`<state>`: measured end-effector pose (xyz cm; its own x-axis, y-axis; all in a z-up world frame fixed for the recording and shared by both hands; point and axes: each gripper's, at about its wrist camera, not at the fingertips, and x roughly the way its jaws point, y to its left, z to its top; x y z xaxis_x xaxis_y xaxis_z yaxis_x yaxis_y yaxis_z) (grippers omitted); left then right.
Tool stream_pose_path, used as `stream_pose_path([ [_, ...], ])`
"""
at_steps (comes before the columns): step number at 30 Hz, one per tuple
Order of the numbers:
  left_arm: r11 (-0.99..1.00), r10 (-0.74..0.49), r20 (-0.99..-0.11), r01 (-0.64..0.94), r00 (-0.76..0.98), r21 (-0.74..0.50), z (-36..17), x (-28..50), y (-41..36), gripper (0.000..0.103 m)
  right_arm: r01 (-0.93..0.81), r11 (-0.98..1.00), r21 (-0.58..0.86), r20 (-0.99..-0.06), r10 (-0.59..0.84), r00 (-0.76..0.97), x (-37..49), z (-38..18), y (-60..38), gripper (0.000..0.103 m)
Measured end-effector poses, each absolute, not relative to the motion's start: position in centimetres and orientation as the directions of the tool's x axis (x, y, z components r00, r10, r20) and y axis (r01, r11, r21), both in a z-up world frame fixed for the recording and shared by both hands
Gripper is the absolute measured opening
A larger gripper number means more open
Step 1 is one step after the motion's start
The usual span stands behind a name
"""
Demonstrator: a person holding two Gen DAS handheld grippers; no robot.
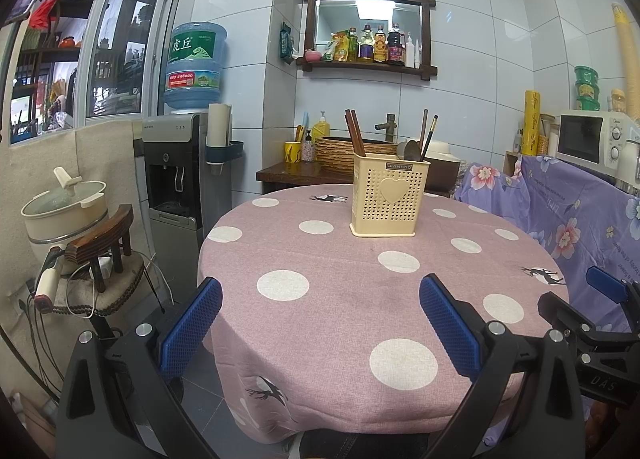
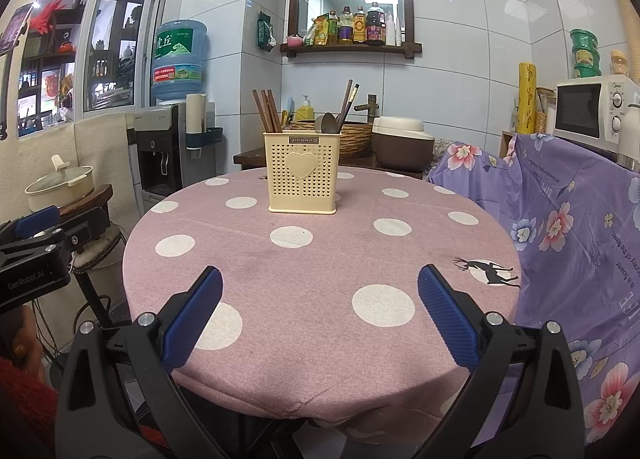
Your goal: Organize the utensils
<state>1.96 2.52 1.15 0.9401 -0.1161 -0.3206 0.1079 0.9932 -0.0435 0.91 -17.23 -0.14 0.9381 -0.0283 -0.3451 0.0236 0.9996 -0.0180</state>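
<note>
A cream perforated utensil holder (image 1: 389, 197) (image 2: 302, 173) with a heart on its front stands upright toward the far side of the round pink polka-dot table (image 1: 340, 299) (image 2: 320, 283). Brown chopsticks (image 1: 354, 133) (image 2: 267, 111) lean in its left compartment. A grey spoon (image 1: 412, 150) (image 2: 326, 123) and dark chopsticks (image 1: 428, 135) (image 2: 347, 103) stand in its right one. My left gripper (image 1: 320, 305) is open over the table's near edge, nothing between its fingers. My right gripper (image 2: 320, 295) is likewise open and empty, well short of the holder.
A water dispenser (image 1: 180, 163) and a chair holding a pot (image 1: 64, 211) stand left of the table. Purple floral cloth (image 2: 568, 227) covers furniture on the right, with a microwave (image 2: 592, 111) behind. A counter with a woven basket (image 2: 340, 139) lies beyond the table.
</note>
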Motion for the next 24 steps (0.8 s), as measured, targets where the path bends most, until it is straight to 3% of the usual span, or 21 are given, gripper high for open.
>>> stream_pose_path([
  [24, 0.995, -0.101, -0.307, 0.096, 0.946, -0.032, 1.34, 1.78, 2.37, 0.098, 0.021, 1.000, -0.017, -0.346, -0.025, 0.938, 0.79, -0.05, -17.00, 0.097],
])
